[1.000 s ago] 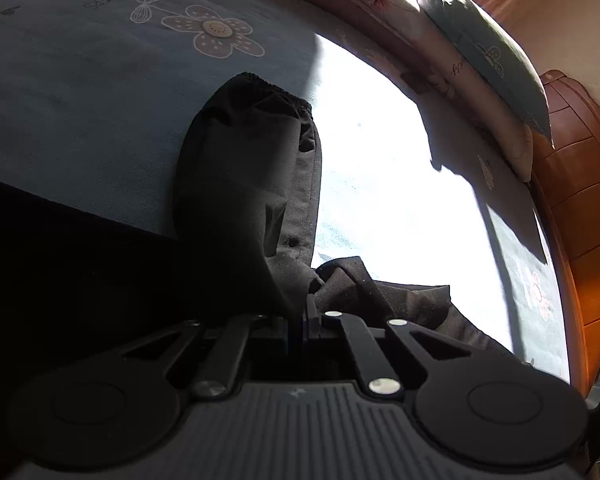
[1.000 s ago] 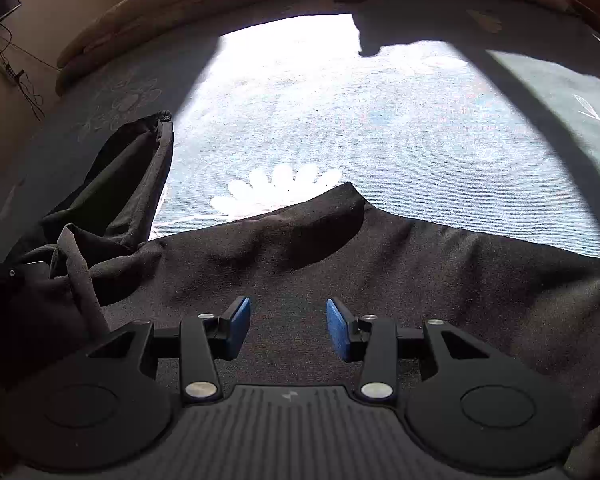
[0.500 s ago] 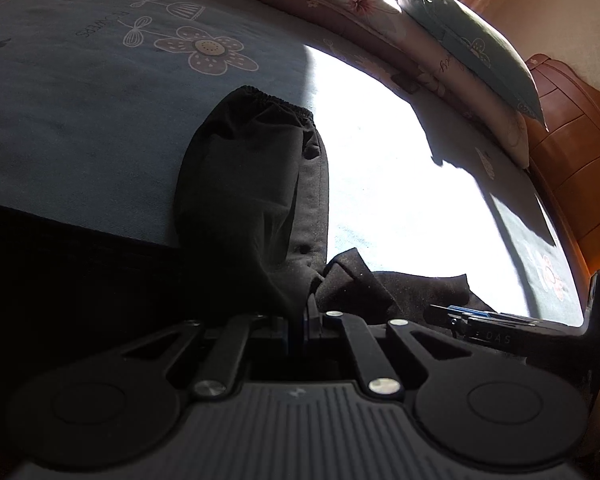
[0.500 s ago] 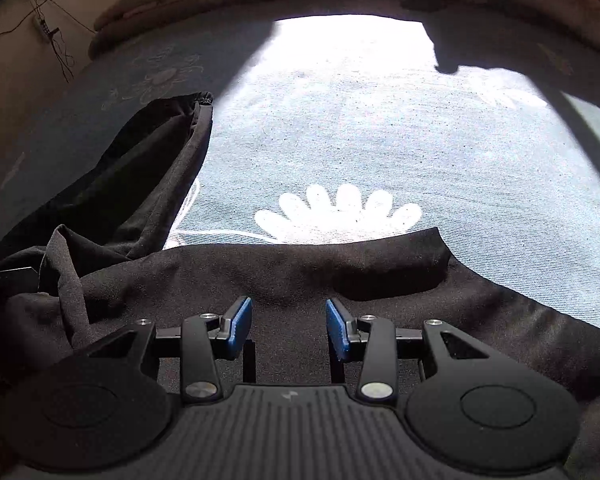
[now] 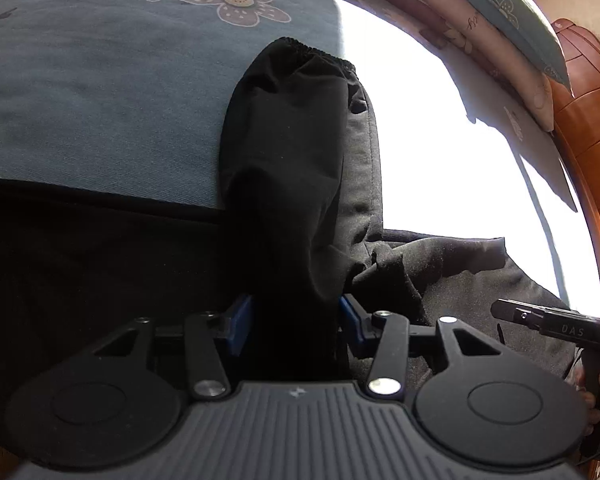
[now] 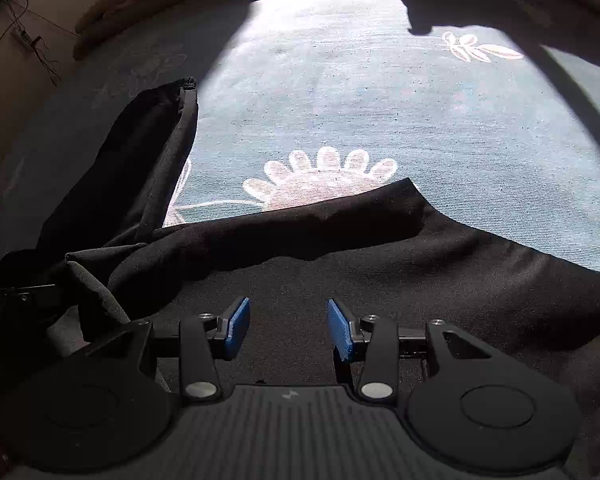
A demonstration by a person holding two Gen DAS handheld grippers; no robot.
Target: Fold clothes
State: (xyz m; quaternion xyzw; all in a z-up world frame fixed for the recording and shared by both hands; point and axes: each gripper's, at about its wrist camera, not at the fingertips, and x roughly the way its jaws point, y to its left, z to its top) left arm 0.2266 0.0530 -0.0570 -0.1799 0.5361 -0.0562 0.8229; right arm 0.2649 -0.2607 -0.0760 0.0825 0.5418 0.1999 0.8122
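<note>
- Your left tongs (image 5: 296,320) stood with their blue pads (image 5: 240,322) apart, and a dark fold of the black trousers (image 5: 288,152) ran up between them. Whether the pads pressed on the cloth could not be told, since that part lay in deep shadow.
- Your right tongs (image 6: 288,326) stood wide, both blue pads (image 6: 236,328) in plain view with nothing between them. They hovered over the broad black panel of the trousers (image 6: 380,280).
- The trousers lay on the bed, on a blue-grey bedspread (image 5: 100,100) printed with flowers.
- One trouser leg (image 6: 140,160) stretched away from you toward its gathered cuff (image 5: 312,50). It lay half in shade and half at the edge of a bright patch of sunlight.
- The rest of the garment spread to the right across the bedspread (image 6: 380,100), with a loose flap (image 6: 340,220) folded back over a white flower print (image 6: 324,176).
- Crumpled cloth (image 6: 96,276) sat bunched where the leg met the main panel, just beside the tip of your left tongs in the right wrist view.
- A pale floral pillow (image 5: 500,12) leaned along the far edge of the bed, next to a wooden headboard (image 5: 588,120).
- Your right tongs also showed at the right edge of the left wrist view, over the spread cloth.
</note>
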